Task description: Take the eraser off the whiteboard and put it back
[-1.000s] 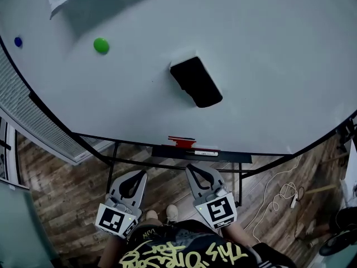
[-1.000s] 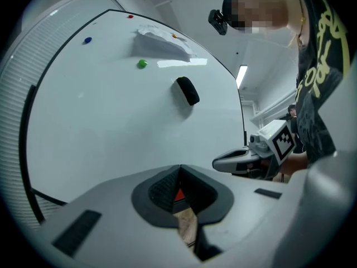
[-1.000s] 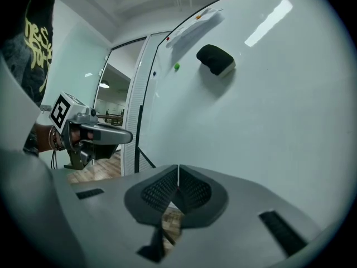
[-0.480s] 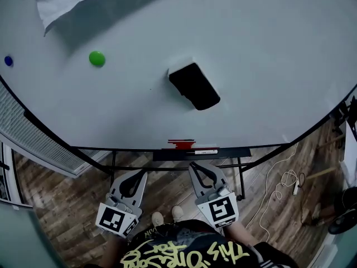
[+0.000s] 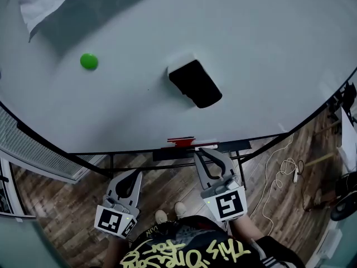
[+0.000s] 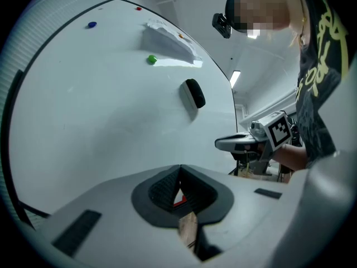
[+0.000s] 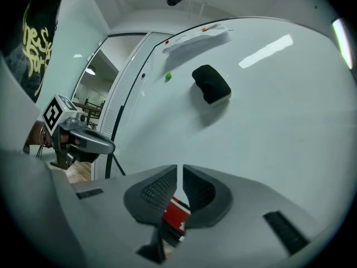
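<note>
The right gripper (image 5: 202,151) is seen with its jaws drawn together, nothing caught between them. The left gripper (image 5: 136,173) is likewise closed and empty. Both are held low, beneath the bottom edge of the whiteboard (image 5: 268,49). The eraser (image 5: 195,84) is found up ahead of the right gripper's tips, stuck flat on the board, well apart from both grippers. Just beyond the right gripper's tips the board's tray (image 5: 167,153) is reached, and a red item (image 5: 181,142) is seen lying in it. Farther out, above the left gripper, a green magnet (image 5: 88,61) is spotted on the board.
</note>
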A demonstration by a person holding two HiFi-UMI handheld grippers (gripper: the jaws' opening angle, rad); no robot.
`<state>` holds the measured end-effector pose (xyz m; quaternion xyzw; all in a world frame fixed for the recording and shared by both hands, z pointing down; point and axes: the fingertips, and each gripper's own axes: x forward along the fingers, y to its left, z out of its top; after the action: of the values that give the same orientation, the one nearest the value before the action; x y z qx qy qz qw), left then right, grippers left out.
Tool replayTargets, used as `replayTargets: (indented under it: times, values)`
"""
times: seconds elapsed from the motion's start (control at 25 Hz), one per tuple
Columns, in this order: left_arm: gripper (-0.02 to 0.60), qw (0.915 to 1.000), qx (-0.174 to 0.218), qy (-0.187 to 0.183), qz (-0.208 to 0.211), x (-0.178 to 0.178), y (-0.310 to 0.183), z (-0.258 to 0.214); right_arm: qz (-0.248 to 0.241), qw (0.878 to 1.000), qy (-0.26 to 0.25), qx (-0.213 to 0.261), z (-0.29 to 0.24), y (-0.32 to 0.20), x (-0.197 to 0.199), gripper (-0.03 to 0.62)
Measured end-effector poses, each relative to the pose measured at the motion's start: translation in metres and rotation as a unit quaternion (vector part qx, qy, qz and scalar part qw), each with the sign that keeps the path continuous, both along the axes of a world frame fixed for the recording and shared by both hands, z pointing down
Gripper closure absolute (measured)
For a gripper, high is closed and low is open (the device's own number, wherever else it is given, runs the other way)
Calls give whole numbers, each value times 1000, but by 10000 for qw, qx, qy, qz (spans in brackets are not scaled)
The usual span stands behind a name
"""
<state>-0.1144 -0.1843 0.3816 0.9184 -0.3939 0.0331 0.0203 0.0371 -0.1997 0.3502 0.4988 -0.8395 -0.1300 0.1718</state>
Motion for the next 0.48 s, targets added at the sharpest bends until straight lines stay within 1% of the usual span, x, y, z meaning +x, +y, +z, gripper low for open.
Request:
replayTargets:
  times: [0.08,0.16,0.2,0.24,0.28,0.36,0.4,0.48]
  values:
    - [574,10000,-5,10,-22,-4,-1,1,48,10000,50,62,-6,-3,2,568]
    - [574,10000,-7,20,-43,-8,-2,0,103,9998,157,114,-12,-5,5,510]
    - [574,10000,-4,32,-69,-11,-2,-1,141,9996,181,177,-18,-7,6,505]
    - [574,9999,-5,44,-102,-14,-2,-2,192,9993,110,287,-26,-8,7,503]
    - [574,9999,-8,50,-138,-18,-2,-2,264,9985,-130,461,-37,-10,8,500]
    - [574,9998,-13,53,-199,-23,-2,-3,431,9929,-734,826,-61,-13,10,486]
    - [574,9997,-13,57,-221,-26,-2,-2,493,9910,-840,921,-68,-15,11,476]
    - [574,9997,-21,71,-248,-28,-3,-1,588,9896,-834,1011,-78,-18,15,454]
